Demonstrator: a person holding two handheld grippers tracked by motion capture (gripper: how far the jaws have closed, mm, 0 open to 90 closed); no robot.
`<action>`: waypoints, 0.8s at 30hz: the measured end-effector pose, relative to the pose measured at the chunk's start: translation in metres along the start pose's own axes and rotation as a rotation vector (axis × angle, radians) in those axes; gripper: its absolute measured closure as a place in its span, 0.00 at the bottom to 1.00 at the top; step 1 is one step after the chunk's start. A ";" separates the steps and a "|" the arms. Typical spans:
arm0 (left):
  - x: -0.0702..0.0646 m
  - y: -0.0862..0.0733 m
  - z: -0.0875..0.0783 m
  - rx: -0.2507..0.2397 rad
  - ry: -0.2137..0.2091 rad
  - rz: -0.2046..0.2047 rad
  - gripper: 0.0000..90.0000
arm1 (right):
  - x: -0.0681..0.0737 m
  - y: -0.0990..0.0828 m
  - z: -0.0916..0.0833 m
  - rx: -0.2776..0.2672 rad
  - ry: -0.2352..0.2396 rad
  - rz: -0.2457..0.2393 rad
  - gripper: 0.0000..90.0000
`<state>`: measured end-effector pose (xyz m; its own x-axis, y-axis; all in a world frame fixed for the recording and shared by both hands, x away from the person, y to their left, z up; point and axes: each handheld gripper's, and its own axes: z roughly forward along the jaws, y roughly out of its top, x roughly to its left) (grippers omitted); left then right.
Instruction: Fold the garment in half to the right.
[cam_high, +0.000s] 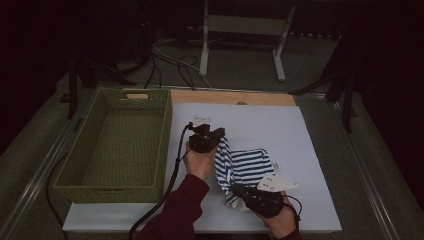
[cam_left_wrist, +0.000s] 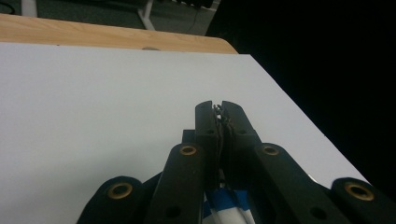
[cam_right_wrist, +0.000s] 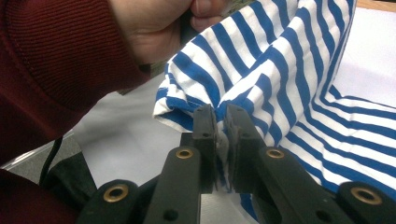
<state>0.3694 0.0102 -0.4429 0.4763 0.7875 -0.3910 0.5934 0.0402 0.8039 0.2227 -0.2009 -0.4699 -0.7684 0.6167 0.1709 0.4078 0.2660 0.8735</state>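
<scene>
Cloth, blue-and-white striped, lies on my white table beside the green basket. Left gripper pinches its far edge, lifted. Right gripper clamps the near edge.

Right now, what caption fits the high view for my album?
Two hand-held grippers, left and right, pinch a blue-striped cloth beside a green basket.

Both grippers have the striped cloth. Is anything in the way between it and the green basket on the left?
Nothing visible stands between them. The striped cloth, clamped by the left gripper and right gripper, lies right of the basket; only bare white table surface separates them, besides the basket's near wall.
</scene>
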 end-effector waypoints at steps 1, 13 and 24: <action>-0.001 0.000 0.001 0.002 -0.002 0.003 0.96 | -0.001 0.000 -0.001 -0.001 -0.004 0.003 0.93; -0.015 0.002 0.016 0.016 -0.014 0.024 0.96 | -0.011 -0.005 -0.015 -0.017 -0.021 0.033 0.93; -0.020 0.001 0.023 0.027 -0.020 0.028 0.96 | -0.015 -0.009 -0.020 -0.011 -0.028 0.042 0.93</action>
<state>0.3751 -0.0197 -0.4441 0.5056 0.7759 -0.3772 0.5968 0.0012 0.8024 0.2205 -0.2269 -0.4718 -0.7365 0.6478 0.1947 0.4337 0.2314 0.8708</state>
